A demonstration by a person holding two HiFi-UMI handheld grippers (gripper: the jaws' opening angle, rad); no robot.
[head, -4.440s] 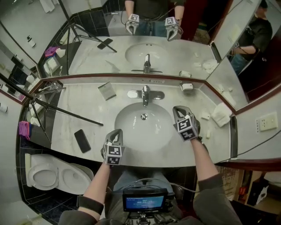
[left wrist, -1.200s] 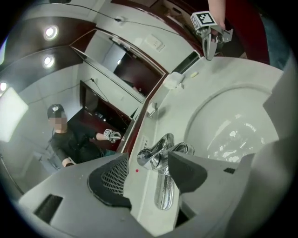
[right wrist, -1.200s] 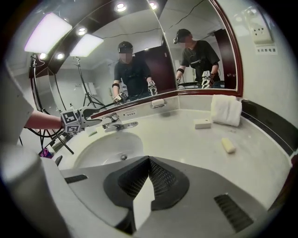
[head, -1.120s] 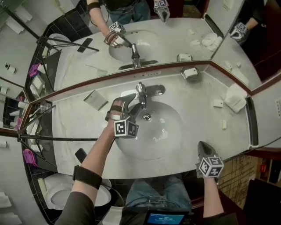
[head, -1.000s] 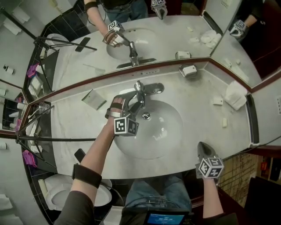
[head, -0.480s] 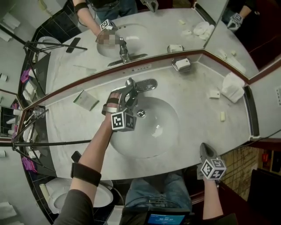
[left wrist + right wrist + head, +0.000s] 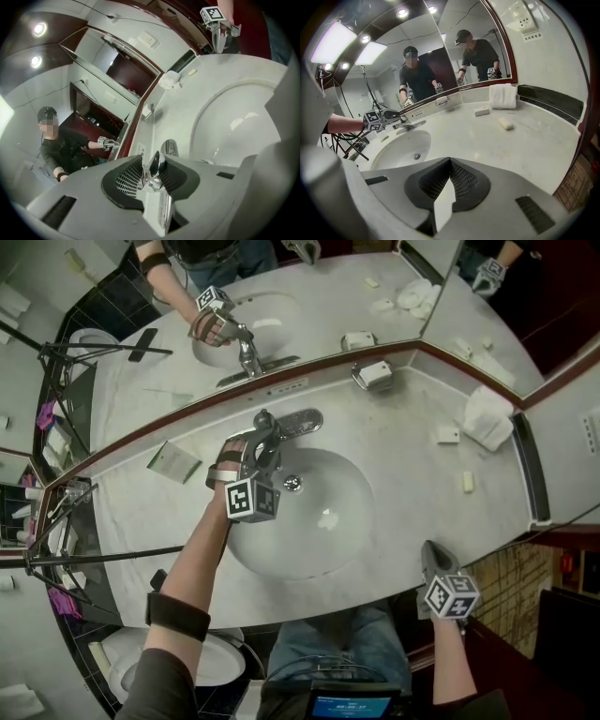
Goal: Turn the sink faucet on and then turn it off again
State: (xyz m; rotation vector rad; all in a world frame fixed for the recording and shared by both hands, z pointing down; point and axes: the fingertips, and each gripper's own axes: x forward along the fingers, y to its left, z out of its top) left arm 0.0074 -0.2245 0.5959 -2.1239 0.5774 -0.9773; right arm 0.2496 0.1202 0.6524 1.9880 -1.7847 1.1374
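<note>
chrome faucet handle [image 7: 155,169] between left tongs [image 7: 261,442], closing on it | right tongs [image 7: 449,178] pressed together, empty

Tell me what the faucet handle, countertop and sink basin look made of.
Faucet handle: metal with a polished chrome look; it throws mirror-bright reflections.
Countertop: likely marble or a stone-look composite; pale with faint grey veining and a low sheen.
Sink basin: probably glazed ceramic; plain white with glossy highlights.
</note>
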